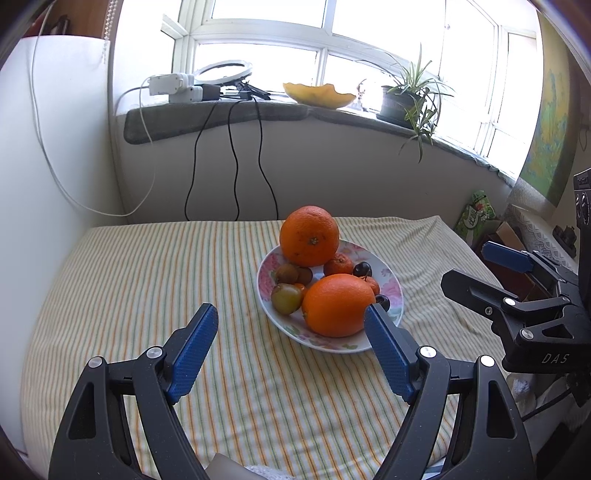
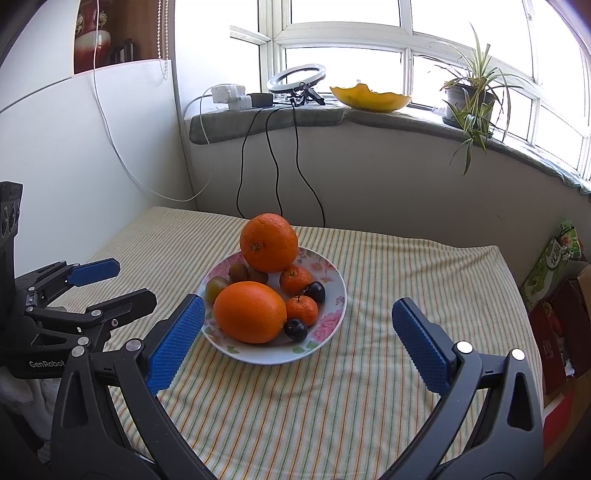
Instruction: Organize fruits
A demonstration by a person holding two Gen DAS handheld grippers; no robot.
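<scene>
We've got all fruit piled on the floral white ceramic plate (image 2: 334,314), nothing left on the striped cloth (image 2: 332,406), left gripper (image 1: 291,339) and right gripper (image 2: 297,334) both wide open, empty.

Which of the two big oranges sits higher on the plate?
The rear large orange, propped on smaller fruit at the floral plate's window side; the front large orange rests lower.

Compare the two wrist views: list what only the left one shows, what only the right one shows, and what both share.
Only the left wrist view: the right gripper from the side, open.

Only the right wrist view: the left gripper from the side, open, and a red vase on a shelf.

Both: the flowered plate of fruit, two big oranges, the striped cloth, the potted plant.
</scene>
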